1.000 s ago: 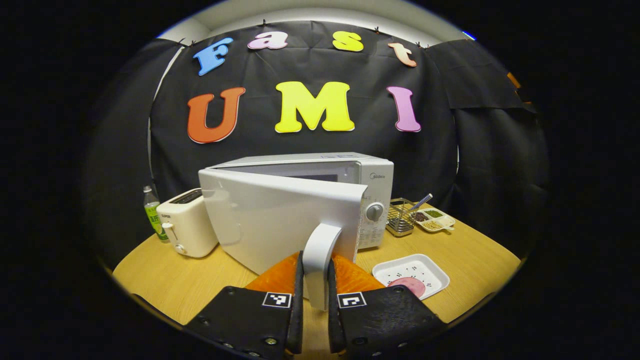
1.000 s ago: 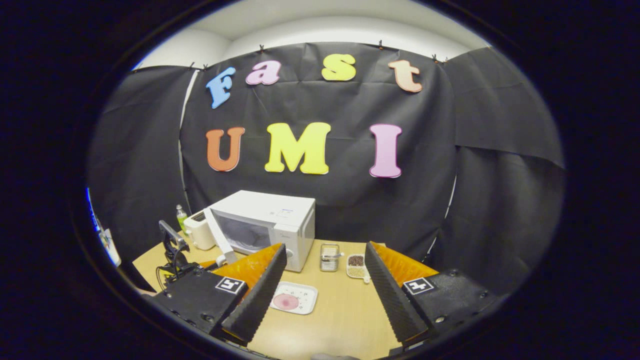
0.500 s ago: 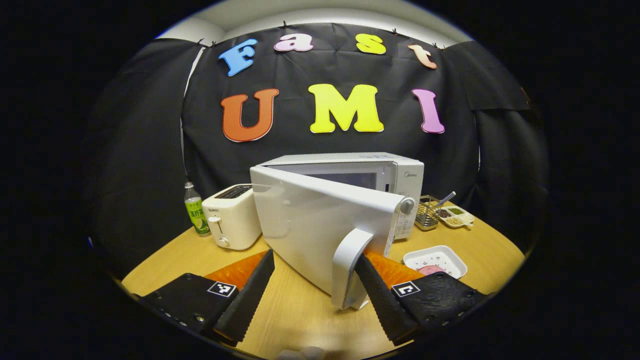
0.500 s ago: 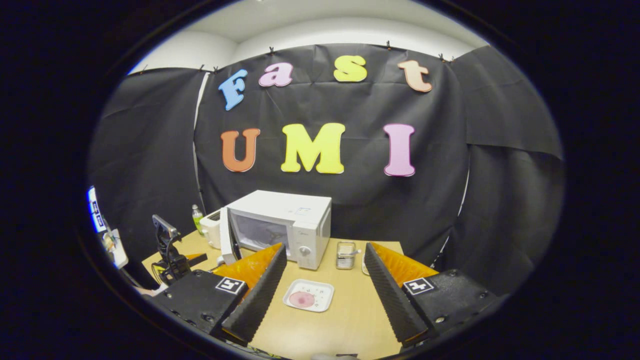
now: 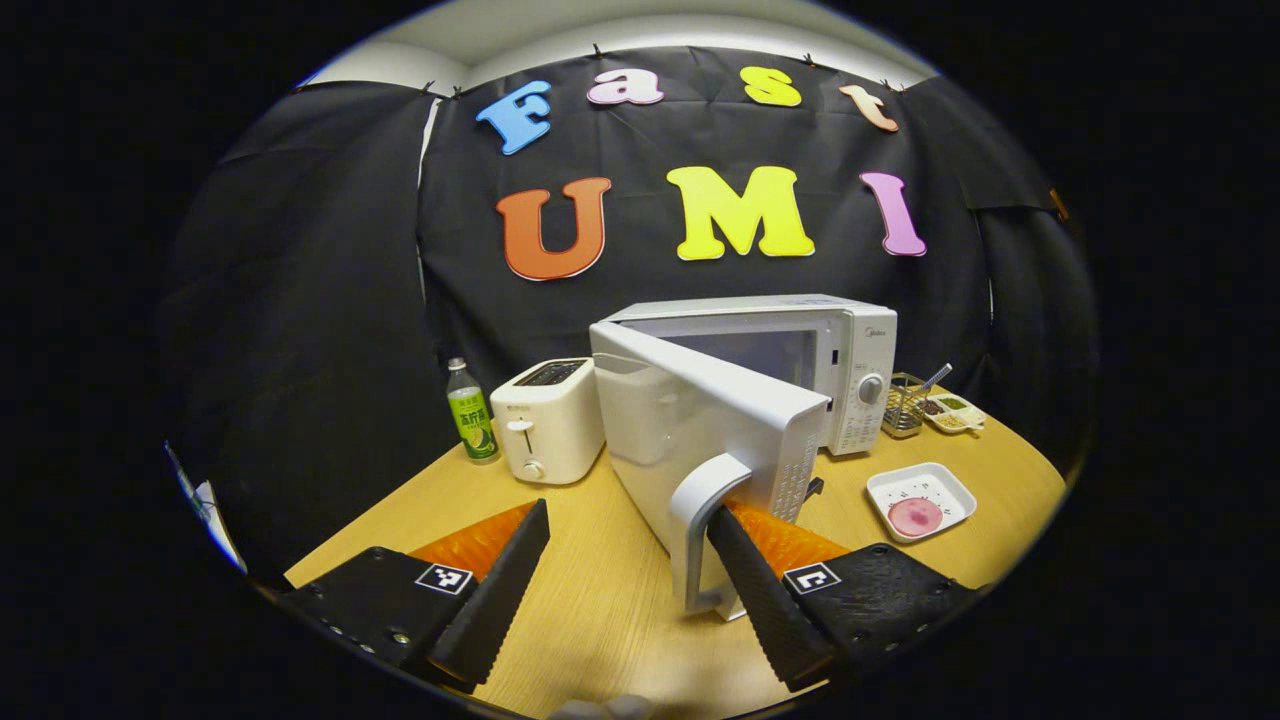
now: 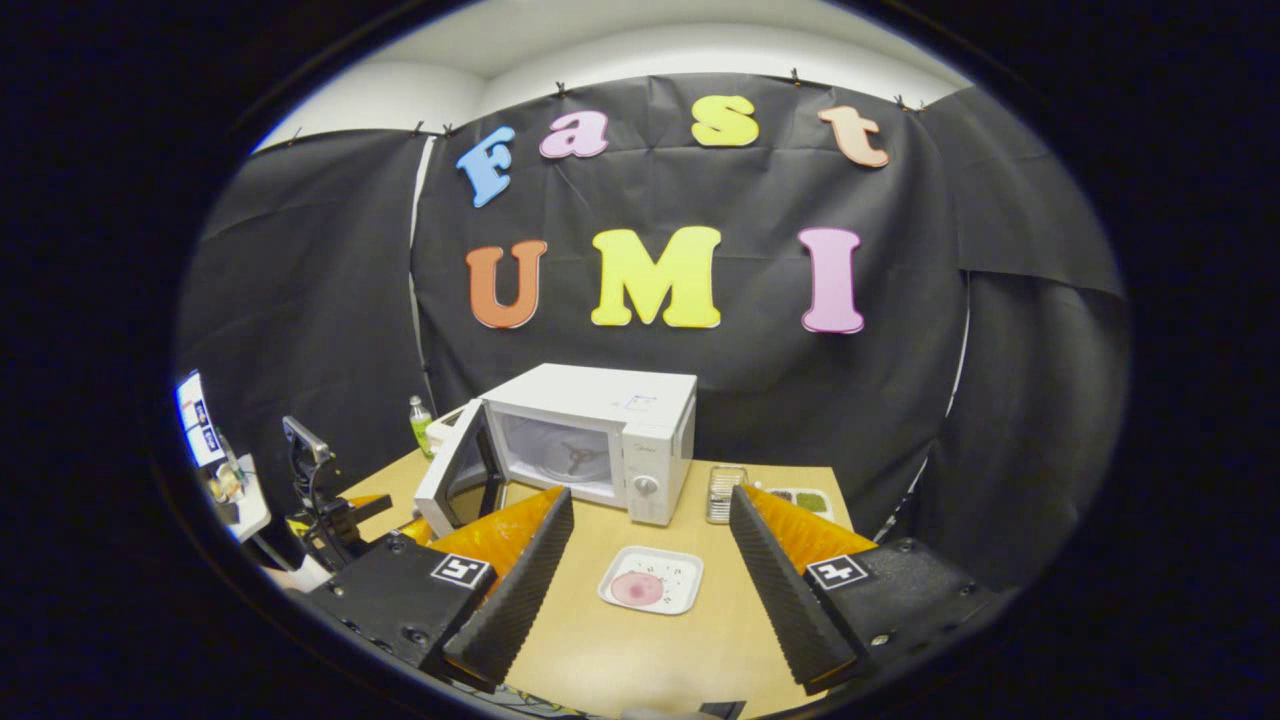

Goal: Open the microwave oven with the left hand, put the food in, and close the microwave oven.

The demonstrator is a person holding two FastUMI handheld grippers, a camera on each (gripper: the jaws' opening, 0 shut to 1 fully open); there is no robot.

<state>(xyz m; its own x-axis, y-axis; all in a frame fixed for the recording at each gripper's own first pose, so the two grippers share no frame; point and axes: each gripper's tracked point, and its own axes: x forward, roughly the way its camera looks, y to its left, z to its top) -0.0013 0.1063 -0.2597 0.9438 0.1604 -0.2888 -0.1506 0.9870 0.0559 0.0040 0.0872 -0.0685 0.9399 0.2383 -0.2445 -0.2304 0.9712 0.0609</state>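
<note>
Now that the microwave door [image 5: 700, 430] has swung wider than half a second ago, the cavity with its turntable shows in the right gripper view, so opening looks about done. The left hand-held gripper [image 5: 625, 570] has let go: its jaws are spread, one finger just behind the handle [image 5: 700, 530]. The right hand-held gripper [image 6: 640, 580] hangs wide open, holding nothing, over the food tray [image 6: 650, 580] on the worktop [image 6: 640, 650]. The microwave's logo's too small to read.
</note>
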